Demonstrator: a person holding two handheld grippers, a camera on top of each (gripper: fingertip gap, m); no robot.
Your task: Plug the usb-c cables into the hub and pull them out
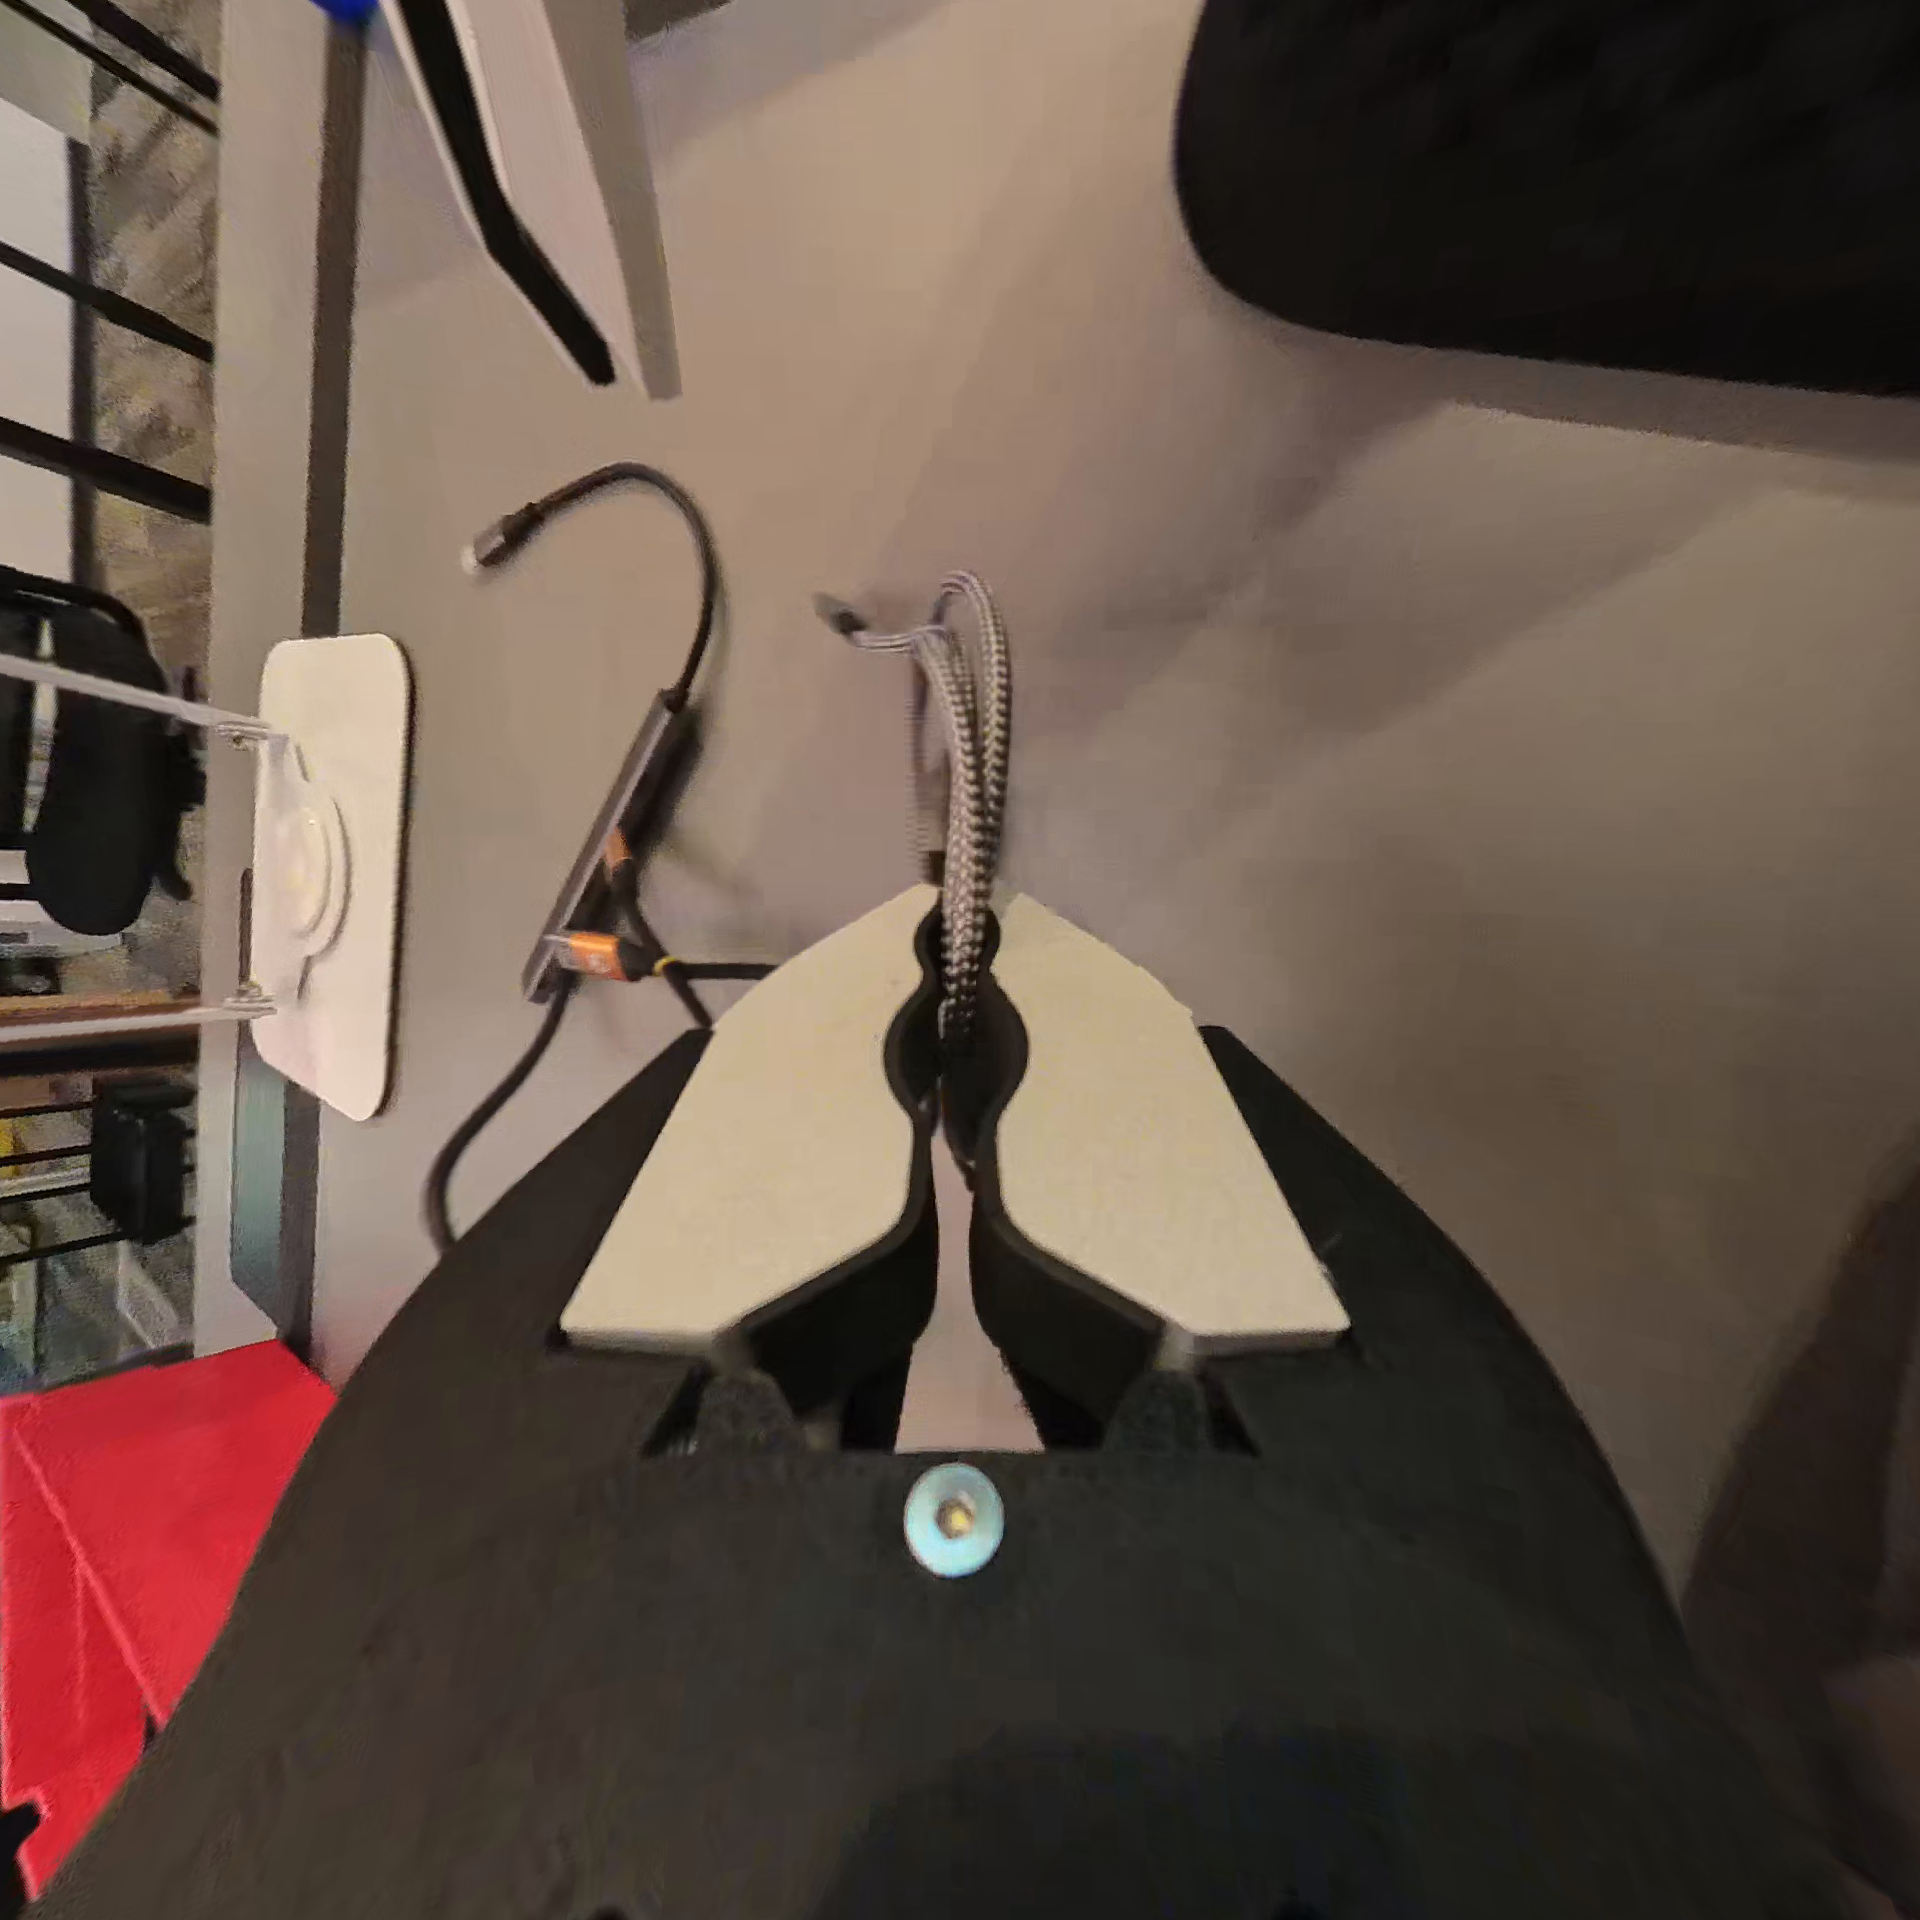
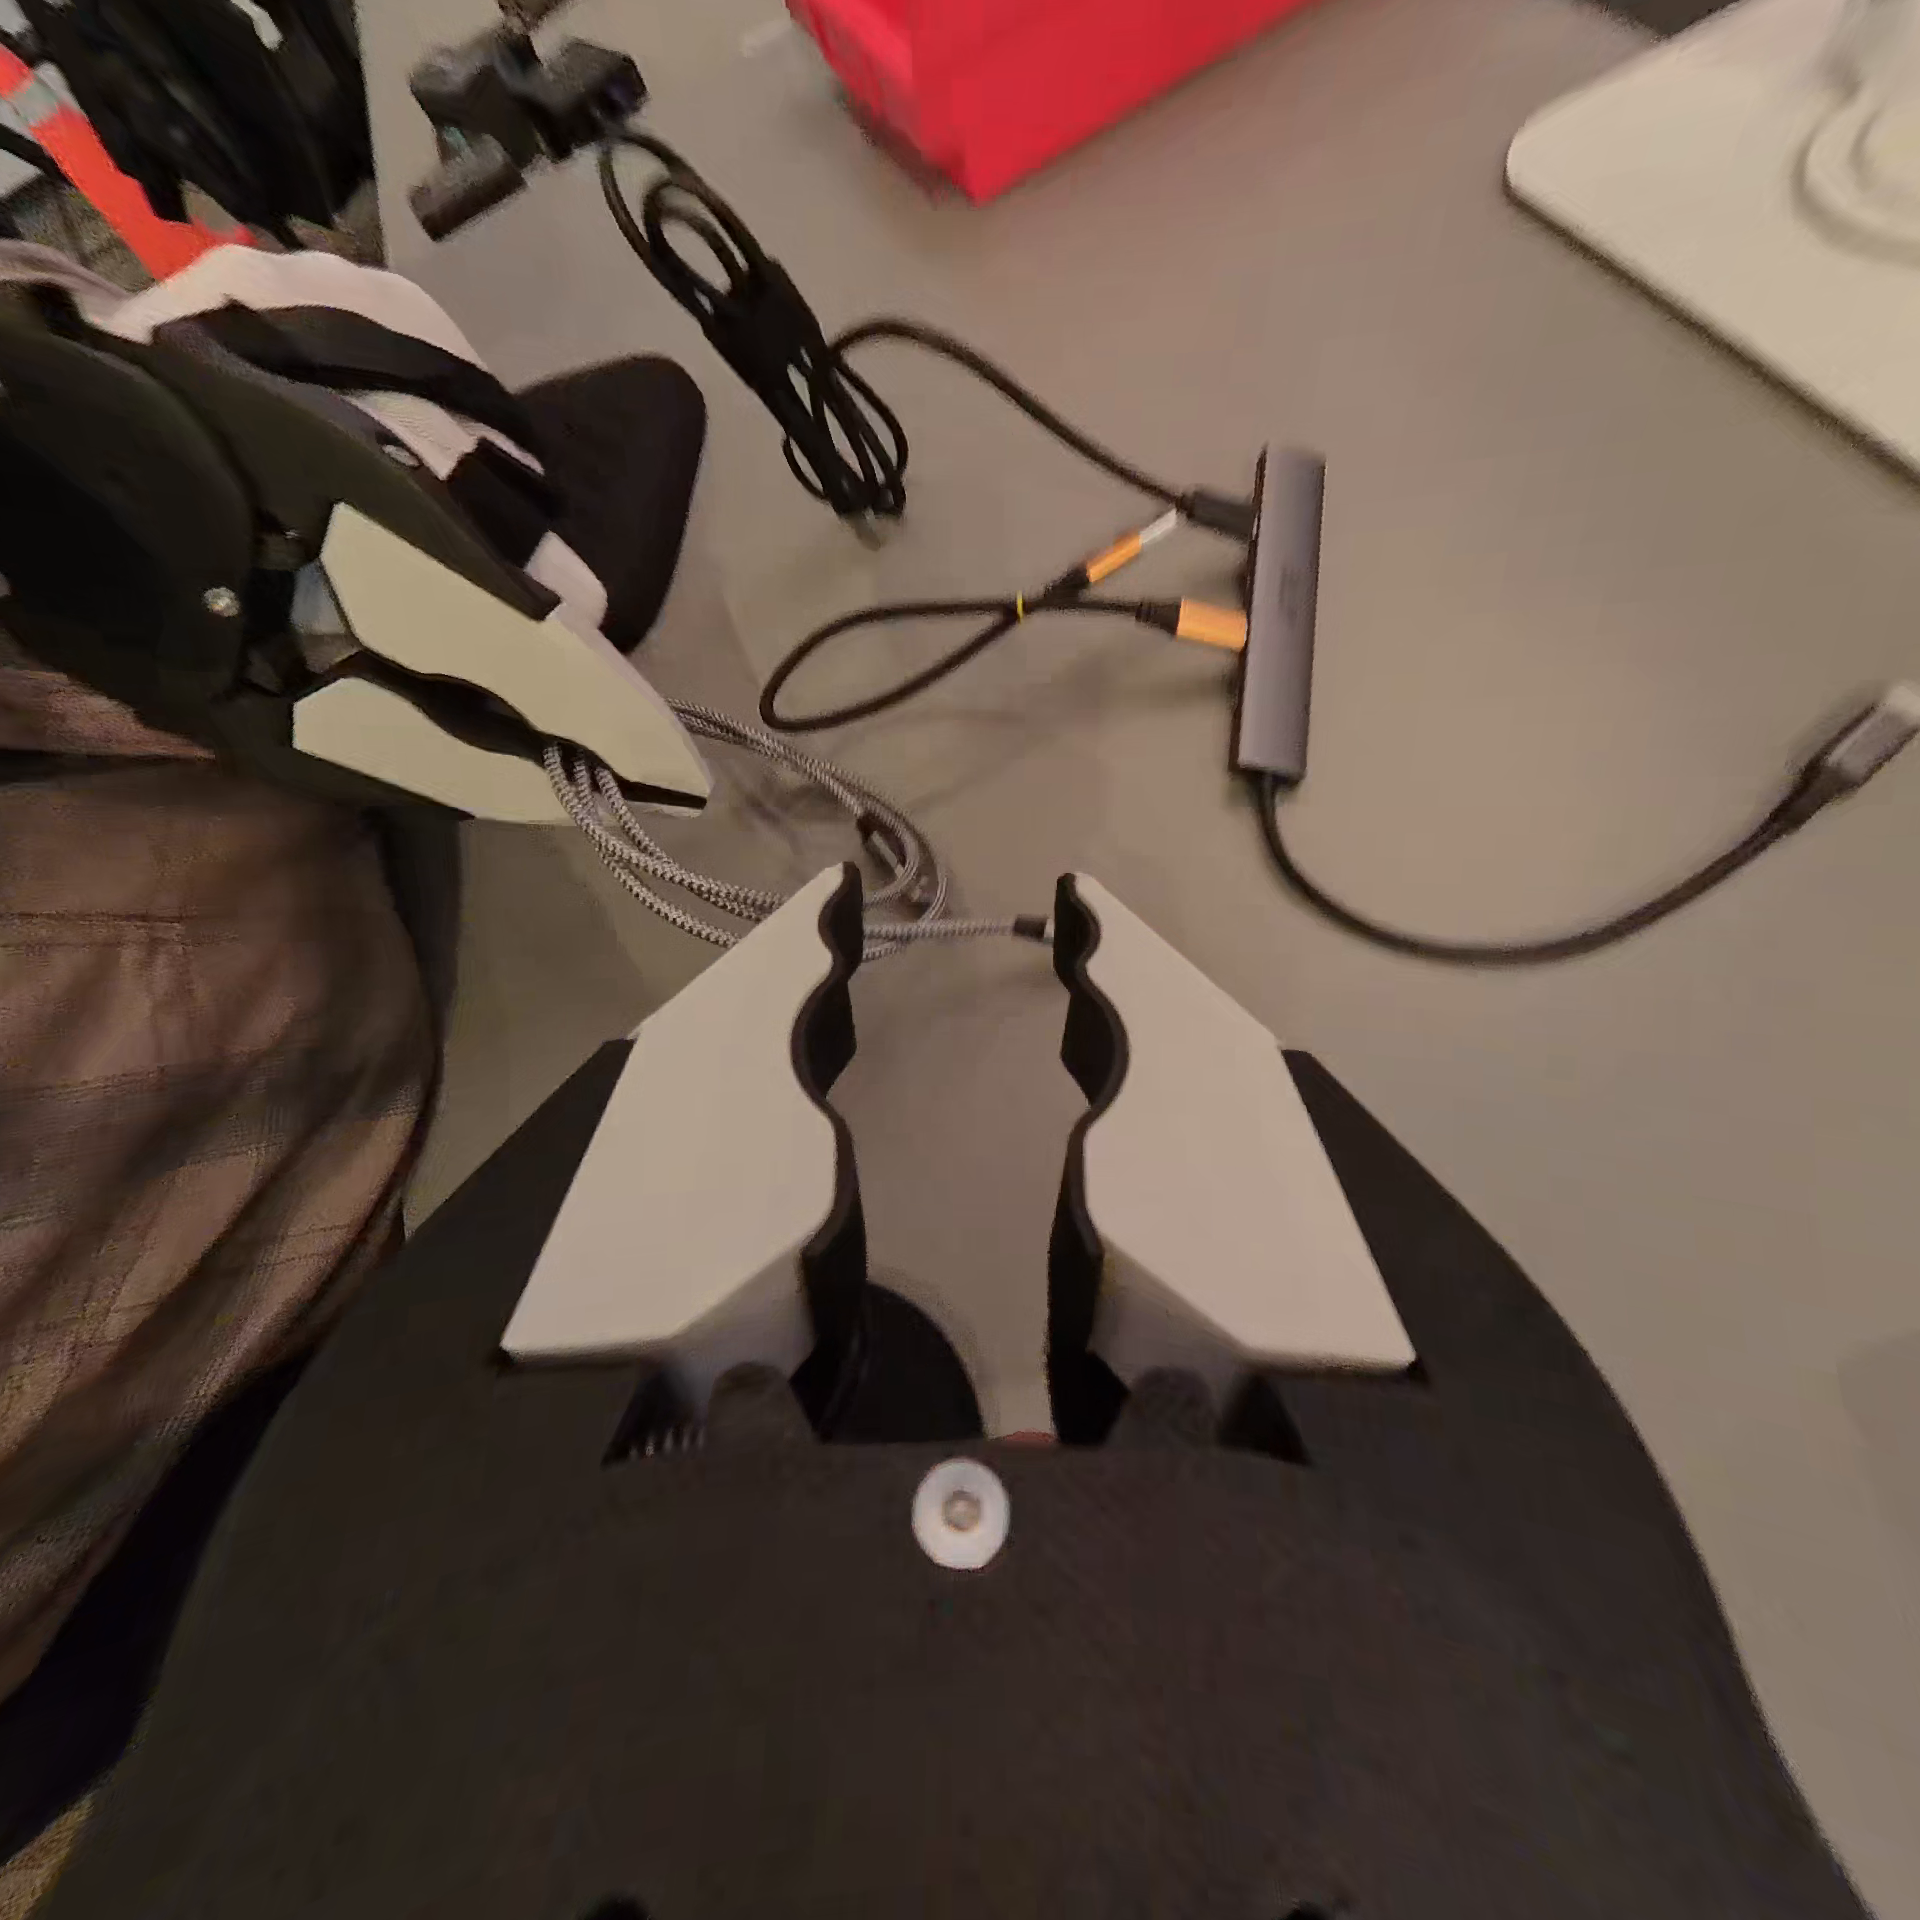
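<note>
My left gripper (image 1: 961, 904) is shut on a looped grey braided cable (image 1: 971, 769); it also shows at the left of the right wrist view (image 2: 675, 795). The braided cable (image 2: 727, 873) runs from it toward my right gripper (image 2: 956, 894), which is open, with the cable's plug end (image 2: 1029, 927) lying between its fingertips. A slim grey hub (image 2: 1283, 613) lies on the grey table (image 2: 1507, 1091) beyond, and shows in the left wrist view (image 1: 613, 842). An orange-collared plug (image 2: 1210, 623) and a black plug (image 2: 1221, 509) sit in its side. A second orange plug (image 2: 1117, 556) lies loose beside it.
The hub's own black lead (image 2: 1558, 935) curves right to a free plug (image 2: 1870, 738). A bundle of black cable (image 2: 790, 364) and a black camera (image 2: 520, 94) lie at the back. A red box (image 2: 1039, 73), a white pad (image 2: 1745, 249) and a person's checked sleeve (image 2: 187, 1091) border the area. Tip to tip, the grippers are about 10 cm apart. From the right gripper's tips to the slim grey hub (image 2: 1283, 613) is close to 15 cm. Look for it in the left wrist view (image 1: 596, 844) too.
</note>
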